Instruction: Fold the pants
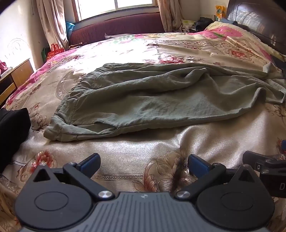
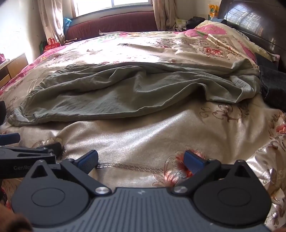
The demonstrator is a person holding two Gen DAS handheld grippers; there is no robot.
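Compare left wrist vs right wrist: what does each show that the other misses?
Left wrist only: the left claw, open over the bedspread, and the pants' hem end close up.
Right wrist only: the right claw, open, and a black cloth beside the pants' right end.
Both: the green pants lying crumpled across the bed, untouched, with the window behind.
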